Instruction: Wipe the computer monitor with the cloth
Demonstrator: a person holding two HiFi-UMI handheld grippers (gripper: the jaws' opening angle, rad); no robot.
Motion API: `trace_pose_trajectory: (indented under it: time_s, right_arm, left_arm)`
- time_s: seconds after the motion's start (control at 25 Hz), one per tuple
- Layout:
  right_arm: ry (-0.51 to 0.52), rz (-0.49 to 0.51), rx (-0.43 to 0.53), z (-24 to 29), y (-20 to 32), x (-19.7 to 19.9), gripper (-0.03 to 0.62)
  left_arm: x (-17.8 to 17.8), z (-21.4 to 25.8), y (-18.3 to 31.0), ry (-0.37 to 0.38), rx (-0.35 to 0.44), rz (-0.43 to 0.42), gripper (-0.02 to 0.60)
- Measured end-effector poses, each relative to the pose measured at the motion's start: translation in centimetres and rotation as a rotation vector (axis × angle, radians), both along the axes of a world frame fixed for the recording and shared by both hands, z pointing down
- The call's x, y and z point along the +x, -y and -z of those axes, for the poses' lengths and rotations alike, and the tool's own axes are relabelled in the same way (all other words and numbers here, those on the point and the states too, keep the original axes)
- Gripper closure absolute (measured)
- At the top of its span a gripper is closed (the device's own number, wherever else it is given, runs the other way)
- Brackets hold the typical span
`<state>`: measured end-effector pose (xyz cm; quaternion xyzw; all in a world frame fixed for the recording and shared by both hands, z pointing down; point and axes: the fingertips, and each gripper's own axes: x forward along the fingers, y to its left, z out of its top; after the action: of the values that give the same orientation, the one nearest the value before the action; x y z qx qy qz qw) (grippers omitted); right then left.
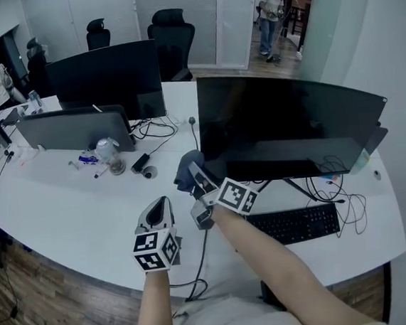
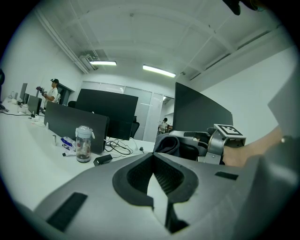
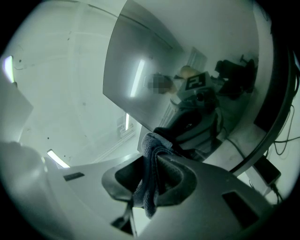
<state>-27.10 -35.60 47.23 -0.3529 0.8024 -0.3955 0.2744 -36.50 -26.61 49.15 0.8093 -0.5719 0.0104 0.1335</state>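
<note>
The dark computer monitor stands on the white desk at the right. My right gripper is shut on a blue-grey cloth and holds it close to the monitor's lower left corner. In the right gripper view the cloth hangs bunched between the jaws, with the screen just ahead showing my gripper's reflection. My left gripper hovers low over the desk to the left of the right one, shut with nothing in it. From the left gripper view the cloth and the monitor appear ahead to the right.
A black keyboard lies under the monitor beside tangled cables. A second monitor, a grey panel, a jar and small items sit at the left. Office chairs stand behind; people stand at far left and far back.
</note>
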Motion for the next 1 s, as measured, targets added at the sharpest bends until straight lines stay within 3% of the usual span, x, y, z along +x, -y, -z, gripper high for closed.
trace_pose_trajectory:
  time_s: [1.0]
  right_arm:
    - [0.078,-0.02,0.098,5.4,0.7,0.4,0.526]
  left_arm:
    - [-0.2,-0.5,-0.8,0.003,-0.014,0.01,0.574]
